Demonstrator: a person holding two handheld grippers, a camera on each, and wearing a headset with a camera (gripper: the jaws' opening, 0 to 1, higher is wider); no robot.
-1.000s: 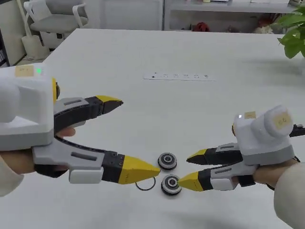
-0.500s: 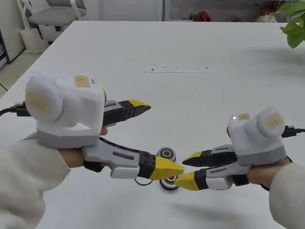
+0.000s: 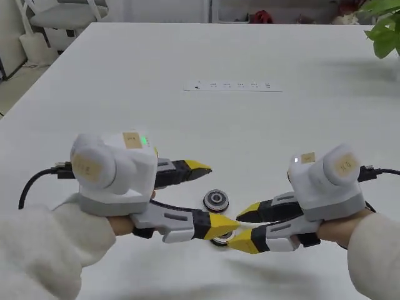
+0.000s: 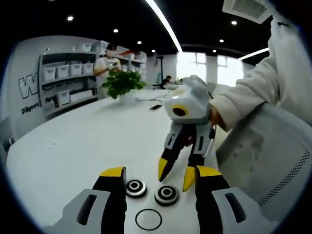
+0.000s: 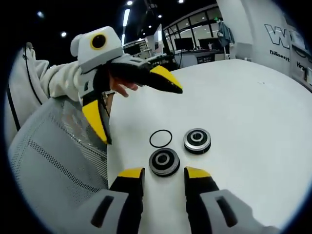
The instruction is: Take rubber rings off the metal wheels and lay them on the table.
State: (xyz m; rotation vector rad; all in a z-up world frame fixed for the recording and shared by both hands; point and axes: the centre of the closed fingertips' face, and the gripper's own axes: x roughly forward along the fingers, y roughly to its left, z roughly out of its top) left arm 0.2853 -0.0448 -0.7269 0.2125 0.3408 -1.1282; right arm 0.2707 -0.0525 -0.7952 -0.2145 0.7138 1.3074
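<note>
White tabletop (image 3: pixel 187 56): carries everything listed.
My left gripper (image 5: pixel 141 113): fingers spread wide, holding nothing, above the near edge.
My right gripper (image 3: pixel 237 229): fingers parted more narrowly, holding nothing, tips facing the left gripper's.
Power strip (image 3: pixel 232 86): flat, toward the far edge.
Near wheel (image 5: pixel 164 162): dark-rimmed, flat, just ahead of my right fingertips, untouched.
Far wheel (image 5: pixel 197 140): just beside the near wheel.
Rubber ring (image 5: pixel 160 138): loose, flat on the tabletop beside both wheels.
</note>
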